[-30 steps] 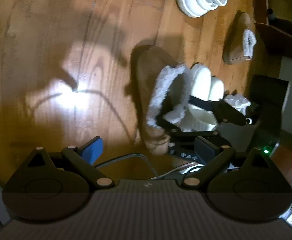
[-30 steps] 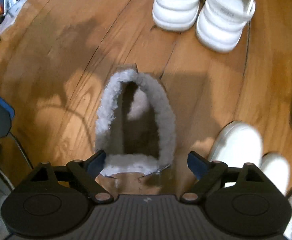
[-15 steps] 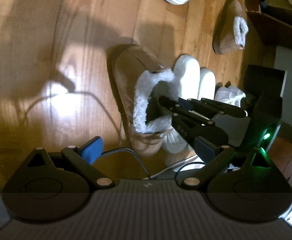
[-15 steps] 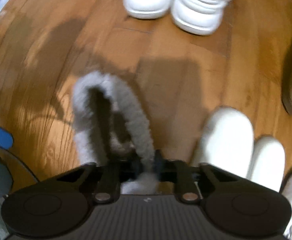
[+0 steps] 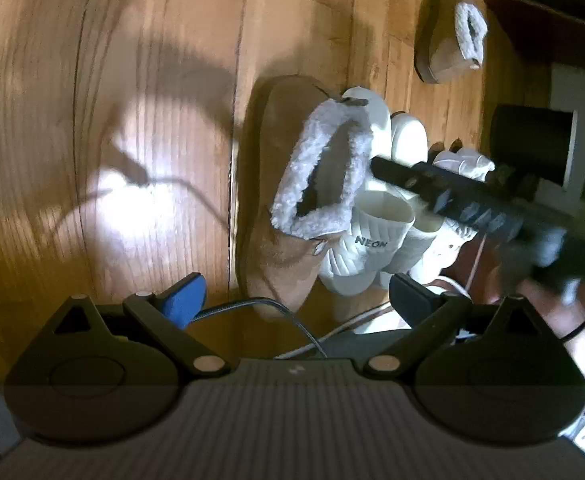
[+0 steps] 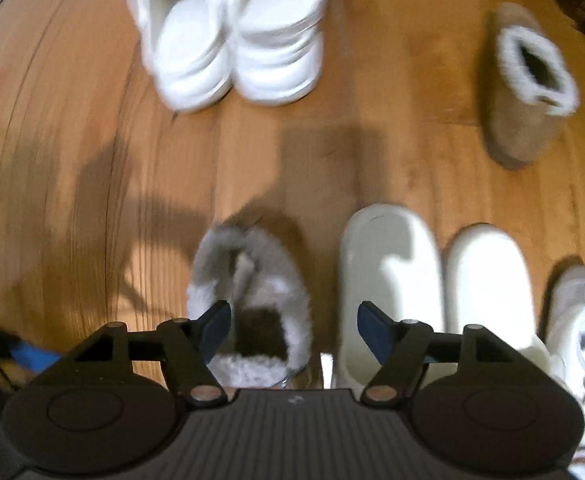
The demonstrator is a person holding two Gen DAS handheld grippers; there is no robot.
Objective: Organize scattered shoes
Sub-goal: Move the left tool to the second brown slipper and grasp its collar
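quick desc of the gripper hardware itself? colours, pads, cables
Both are black plastic: ribbed grey-black body, two round side housings, angled linkage arms with pale rivets. The left gripper has one blue pad and one dark pad, with grey and white cables below. The right gripper has dark blue pads.

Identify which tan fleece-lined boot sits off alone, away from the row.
The far tan suede fleece-lined boot stands alone; its mate sits beside the white slippers, under the right gripper.
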